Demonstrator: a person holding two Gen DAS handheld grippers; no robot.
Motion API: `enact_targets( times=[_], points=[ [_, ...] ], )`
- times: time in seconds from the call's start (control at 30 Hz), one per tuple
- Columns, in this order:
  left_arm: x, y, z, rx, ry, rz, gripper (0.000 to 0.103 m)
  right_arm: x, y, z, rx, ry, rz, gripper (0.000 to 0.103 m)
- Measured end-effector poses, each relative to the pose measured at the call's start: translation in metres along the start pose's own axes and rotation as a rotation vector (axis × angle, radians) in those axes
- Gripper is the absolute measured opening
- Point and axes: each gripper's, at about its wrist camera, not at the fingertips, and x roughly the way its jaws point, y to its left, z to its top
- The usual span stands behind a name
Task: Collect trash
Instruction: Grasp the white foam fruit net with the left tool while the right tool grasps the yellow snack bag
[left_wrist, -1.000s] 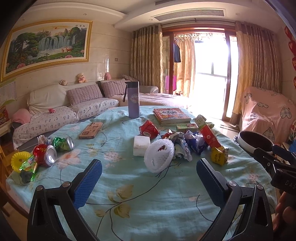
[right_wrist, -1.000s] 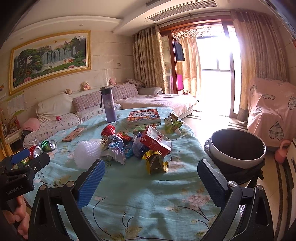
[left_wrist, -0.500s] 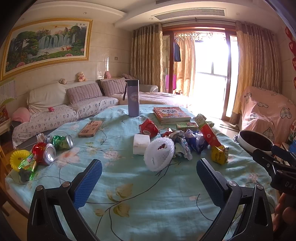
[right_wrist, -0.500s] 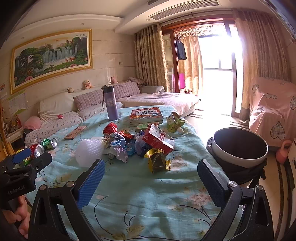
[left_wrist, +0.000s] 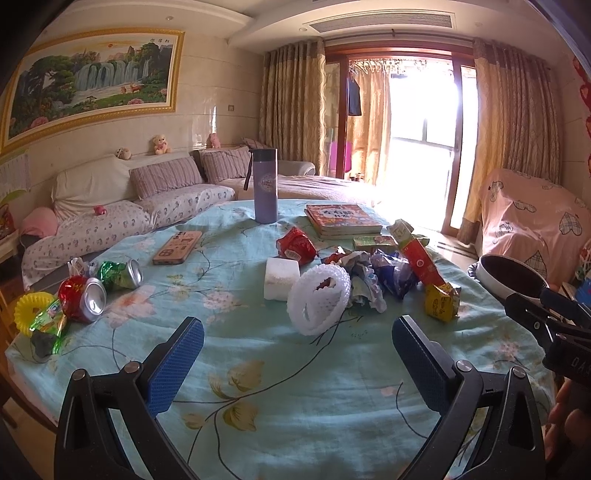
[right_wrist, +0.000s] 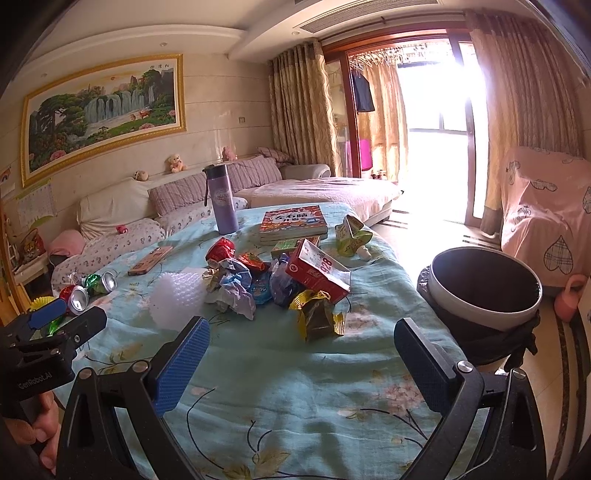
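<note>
We are holding the left hand-held gripper (left_wrist: 297, 349) and right hand-held gripper (right_wrist: 301, 349) spread wide and empty above the desk (left_wrist: 295, 387). Trash (left_wrist: 369, 277) is lying piled mid-desk; the bin (right_wrist: 484, 291) is standing beside it.

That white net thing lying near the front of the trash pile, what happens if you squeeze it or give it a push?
The white foam net looks like soft, open mesh, so it would probably squash flat and spring back. It seems very light, so a push likely sends it sliding over the tablecloth. It lies on its side, so it might roll.
</note>
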Motion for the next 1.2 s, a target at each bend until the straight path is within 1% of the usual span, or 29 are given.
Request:
enact_targets(
  times=[0.27,0.37,0.5,0.6,0.77,0.83,0.93,1.07,1.1,1.13,1.17,1.2],
  points=[
    [0.01,0.0,0.004,-0.009,0.031,-0.009,0.102,0.007,0.001,0.0,0.0,0.018,0.018,0.101],
    [0.018,-0.001,0.007,-0.005,0.049,-0.022,0.102,0.015,-0.002,0.002,0.013,0.043,0.032,0.101],
    [0.036,0.004,0.014,-0.023,0.091,-0.049,0.102,0.032,-0.01,0.005,0.047,0.094,0.045,0.101],
    [0.057,0.01,0.02,-0.042,0.134,-0.06,0.102,0.053,-0.017,0.005,0.069,0.15,0.052,0.1],
    [0.087,0.015,0.029,-0.048,0.174,-0.046,0.102,0.088,-0.027,0.002,0.098,0.241,0.049,0.097],
    [0.098,0.015,0.032,-0.048,0.186,-0.046,0.102,0.099,-0.028,0.002,0.105,0.266,0.062,0.094],
    [0.117,0.012,0.037,-0.034,0.204,-0.038,0.102,0.112,-0.027,0.004,0.101,0.291,0.072,0.093],
    [0.138,0.006,0.039,-0.026,0.229,-0.035,0.101,0.129,-0.026,0.005,0.097,0.323,0.08,0.086],
    [0.141,0.005,0.038,-0.023,0.235,-0.033,0.098,0.133,-0.027,0.005,0.102,0.334,0.087,0.082],
    [0.144,0.005,0.038,-0.021,0.242,-0.044,0.09,0.136,-0.027,0.004,0.105,0.344,0.093,0.079],
    [0.147,0.003,0.038,-0.017,0.25,-0.061,0.084,0.139,-0.028,0.003,0.11,0.356,0.099,0.068],
    [0.148,0.001,0.037,-0.01,0.256,-0.069,0.072,0.14,-0.029,0.002,0.116,0.365,0.104,0.057]
  ],
)
